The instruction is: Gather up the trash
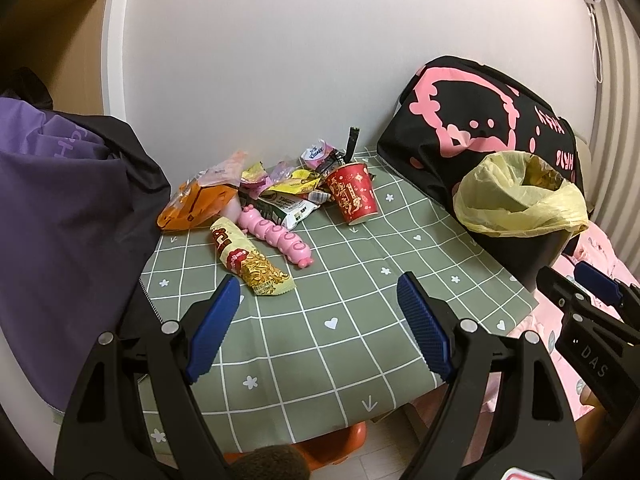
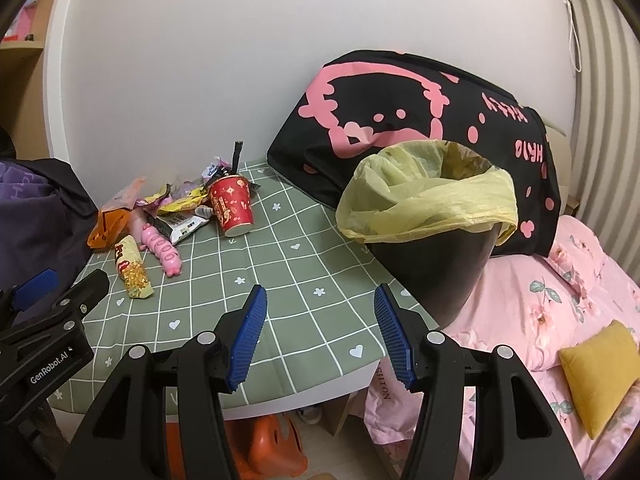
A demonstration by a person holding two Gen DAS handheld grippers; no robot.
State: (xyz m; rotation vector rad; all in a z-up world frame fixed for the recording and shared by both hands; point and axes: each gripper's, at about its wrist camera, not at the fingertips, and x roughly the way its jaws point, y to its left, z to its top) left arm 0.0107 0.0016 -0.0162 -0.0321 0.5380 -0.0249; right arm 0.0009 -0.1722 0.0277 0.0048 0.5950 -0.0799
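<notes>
Trash (image 1: 256, 196) lies piled at the tabletop's (image 1: 340, 300) far left, well apart from the lined bin (image 1: 520, 216). Both the left hand-held gripper (image 1: 320, 320) and right hand-held gripper (image 2: 320, 332) gape empty. Only the right view shows the pink bed (image 2: 560, 300).

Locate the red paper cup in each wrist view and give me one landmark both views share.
Left wrist view: the red paper cup stands just right of centre, at the right end of the wrapper pile.
Right wrist view: the cup sits left of centre, same end of the pile.
Shared landmark: the black bin with the yellow liner, to the right of the cup in both.
</notes>
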